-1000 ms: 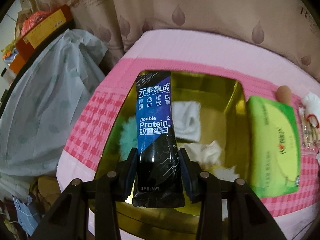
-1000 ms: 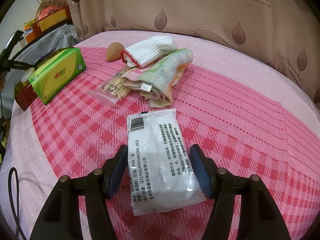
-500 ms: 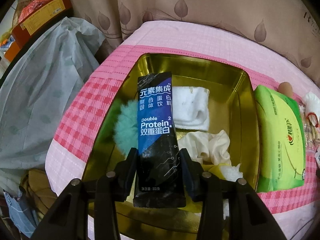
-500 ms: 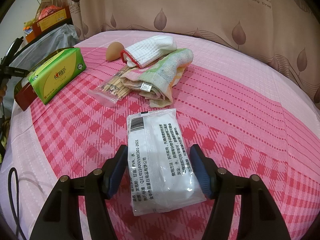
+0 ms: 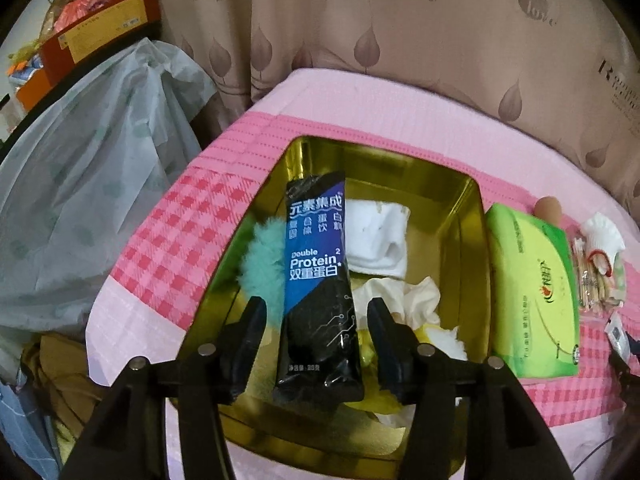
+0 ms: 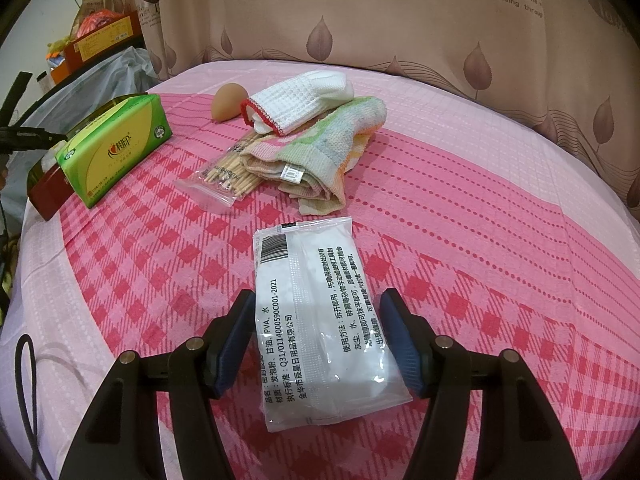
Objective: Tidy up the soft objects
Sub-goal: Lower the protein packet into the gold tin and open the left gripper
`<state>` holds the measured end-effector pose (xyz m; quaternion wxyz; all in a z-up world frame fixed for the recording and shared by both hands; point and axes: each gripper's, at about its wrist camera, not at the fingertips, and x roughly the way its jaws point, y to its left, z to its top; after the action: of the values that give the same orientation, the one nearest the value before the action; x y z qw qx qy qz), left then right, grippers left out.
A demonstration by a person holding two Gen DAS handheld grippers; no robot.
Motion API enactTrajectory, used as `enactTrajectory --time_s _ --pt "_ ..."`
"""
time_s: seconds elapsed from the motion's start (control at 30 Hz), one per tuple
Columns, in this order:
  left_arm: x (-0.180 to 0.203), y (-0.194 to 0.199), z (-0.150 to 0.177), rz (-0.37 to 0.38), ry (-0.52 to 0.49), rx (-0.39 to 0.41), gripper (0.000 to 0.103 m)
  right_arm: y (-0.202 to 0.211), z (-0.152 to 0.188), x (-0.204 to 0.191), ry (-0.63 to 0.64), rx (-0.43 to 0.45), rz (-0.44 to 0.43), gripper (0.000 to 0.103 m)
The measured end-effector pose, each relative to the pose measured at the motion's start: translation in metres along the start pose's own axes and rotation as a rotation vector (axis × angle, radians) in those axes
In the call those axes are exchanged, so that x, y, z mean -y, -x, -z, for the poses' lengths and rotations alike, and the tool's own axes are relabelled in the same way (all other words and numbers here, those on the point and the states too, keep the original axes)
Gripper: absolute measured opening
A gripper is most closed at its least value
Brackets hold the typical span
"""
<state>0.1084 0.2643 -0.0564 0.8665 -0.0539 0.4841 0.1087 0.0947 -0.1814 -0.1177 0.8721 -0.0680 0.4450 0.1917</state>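
Pink checked cloth (image 5: 168,240) — sachet (image 5: 316,280) reads "Double Protein" over gold tin (image 5: 476,240).

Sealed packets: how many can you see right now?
3: the black protein packet over the gold tin, the white packet between the right gripper's fingers, the toothpick bag beside the towels. Others may be hidden.

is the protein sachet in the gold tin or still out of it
In. The protein sachet lies over the soft items inside the gold tin; the left tool is opening, pads clear of its sides.
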Motion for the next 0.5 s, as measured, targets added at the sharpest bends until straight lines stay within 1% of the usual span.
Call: enactTrajectory --time_s 0.07,0.2,0.23,0.27,0.37,0.5 --pt "-0.003 0.007 0.001 -0.002 0.010 0.021 0.054 0.000 0.000 0.000 -0.004 0.000 0.006 0.061" --pt "-0.009 0.018 0.004 -0.030 0.041 0.058 0.054 0.000 0.001 -0.001 -0.016 -0.001 0.023 0.060" --pt "-0.011 0.019 0.004 -0.037 0.051 0.066 0.054 0.000 0.002 -0.001 -0.016 0.000 0.028 0.059" --pt "-0.014 0.021 0.005 -0.041 0.057 0.071 0.054 0.000 0.002 -0.003 -0.016 0.001 0.033 0.055" --pt "-0.017 0.020 0.004 -0.064 0.067 0.073 0.054 0.002 0.003 -0.006 -0.028 0.002 0.048 0.050" --pt "-0.019 0.019 0.006 -0.067 0.070 0.065 0.054 0.007 0.003 -0.011 -0.048 0.003 0.080 0.048"
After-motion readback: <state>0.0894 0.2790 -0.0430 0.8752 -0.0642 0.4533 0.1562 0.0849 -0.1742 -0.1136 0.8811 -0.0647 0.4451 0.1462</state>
